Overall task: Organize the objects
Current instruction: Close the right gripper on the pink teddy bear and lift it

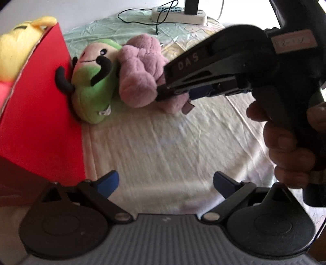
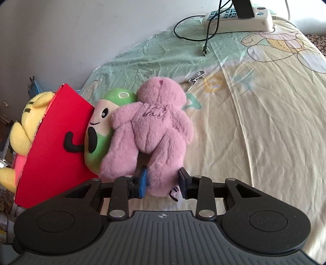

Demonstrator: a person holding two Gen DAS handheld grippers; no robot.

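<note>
- Right wrist view: the right hand-held gripper (image 2: 162, 182) has its blue pads on either side of one leg of the pink plush bear (image 2: 154, 122), which lies on the bed (image 2: 264, 122) against the green plush toy (image 2: 97, 130).
- Only this view shows the bear's keyring clip (image 2: 195, 78).
- Left wrist view: the left hand-held gripper (image 1: 166, 183) is spread wide and empty above the sheet, beside the red box (image 1: 40, 114).
- A hand (image 1: 289, 146) grips the right tool's handle.

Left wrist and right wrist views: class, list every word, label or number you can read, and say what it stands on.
"DAS": on the black right gripper.
Pale sticker on that gripper's body: too blurred to read.
Dark stitching on the pink plush bear: unreadable.
White power strip markings: too small to read.
</note>
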